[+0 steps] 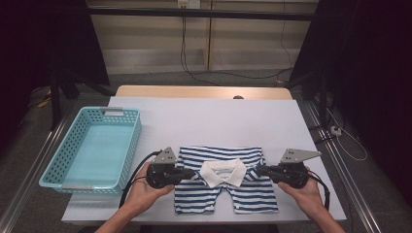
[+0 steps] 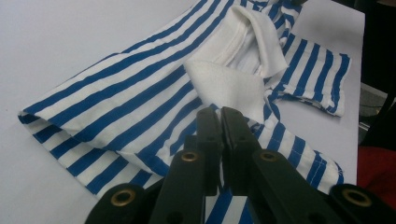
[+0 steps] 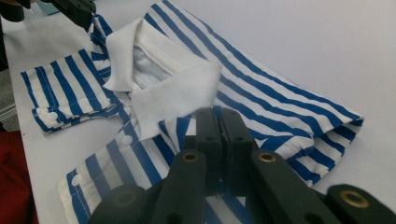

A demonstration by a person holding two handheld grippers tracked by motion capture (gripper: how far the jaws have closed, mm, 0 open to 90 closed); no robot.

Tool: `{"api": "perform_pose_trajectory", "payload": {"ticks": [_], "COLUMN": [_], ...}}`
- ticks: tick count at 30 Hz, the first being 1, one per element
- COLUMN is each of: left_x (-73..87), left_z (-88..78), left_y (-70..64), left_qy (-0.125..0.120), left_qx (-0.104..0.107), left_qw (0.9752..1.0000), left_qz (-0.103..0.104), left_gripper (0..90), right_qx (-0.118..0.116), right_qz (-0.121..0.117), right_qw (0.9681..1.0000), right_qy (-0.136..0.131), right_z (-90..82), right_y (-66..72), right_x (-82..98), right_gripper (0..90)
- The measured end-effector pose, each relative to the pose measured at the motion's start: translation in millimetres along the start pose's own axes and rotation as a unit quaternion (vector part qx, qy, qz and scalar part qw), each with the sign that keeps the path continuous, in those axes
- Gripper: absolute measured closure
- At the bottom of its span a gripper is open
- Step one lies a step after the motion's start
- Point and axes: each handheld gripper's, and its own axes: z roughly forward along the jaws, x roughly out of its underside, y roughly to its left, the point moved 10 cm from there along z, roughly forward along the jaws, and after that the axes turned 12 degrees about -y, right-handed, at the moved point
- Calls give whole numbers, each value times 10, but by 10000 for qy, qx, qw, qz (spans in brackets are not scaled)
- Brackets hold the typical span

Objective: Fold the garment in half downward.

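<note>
The left gripper point(image 1: 190, 173) and the right gripper point(image 1: 261, 171) sit low at the near edge of the table point(image 1: 214, 116), one at each side of a small striped shirt point(image 1: 224, 187). Each has its jaws pressed together, pinching the blue-and-white cloth at a shoulder, just beside the white collar point(image 1: 223, 172).

The shirt lies flat near the front edge, between the two hands, collar facing the person, the body already folded back on itself. It looks light, soft and limp: it will sag and drape from wherever it is held, and a single pinch would likely let it twist. Holding both shoulders at the seams, close to the collar, looks the surest way to keep it square. The thin fabric may slip from a shallow pinch.

Farther off, at the left, stands an empty turquoise basket point(image 1: 130, 141).
</note>
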Motion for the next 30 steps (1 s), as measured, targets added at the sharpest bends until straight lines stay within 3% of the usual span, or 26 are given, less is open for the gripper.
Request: {"api": "perform_pose_trajectory", "payload": {"ticks": [11, 14, 15, 18, 22, 23, 25, 27, 30], "left_x": [31, 85, 86, 88, 129, 141, 144, 183, 227], "left_z": [1, -37, -38, -45, -10, -18, 7, -15, 4], "left_y": [-60, -85, -98, -108, -138, -143, -158, -160, -199], "left_qy": [16, 120, 82, 124, 195, 285, 229, 385, 318], "left_qx": [41, 66, 51, 96, 64, 89, 108, 105, 224], "left_qw": [10000, 9999, 9999, 9999, 9998, 9995, 9997, 9992, 9992], "left_qz": [-82, -10, -70, 49, -9, 40, 29, 68, 14], "left_gripper": [868, 868, 868, 868, 868, 868, 867, 867, 867], "right_qx": [-47, -71, -82, -94, -111, -111, -121, -115, -155], "right_qz": [-1, -15, 1, -23, -5, -24, -7, 4, -19], "right_qw": [10000, 9999, 9999, 9999, 9998, 9998, 9997, 9996, 9994], "right_qy": [48, 76, 93, 90, 133, 155, 223, 273, 294], "right_z": [-60, -64, -74, -100, -135, -136, -133, -132, -135], "right_y": [66, 85, 98, 125, 150, 149, 147, 146, 167], "right_x": [58, 76, 86, 106, 137, 151, 184, 209, 224], "right_gripper": [876, 876, 876, 876, 876, 876, 876, 876, 876]}}
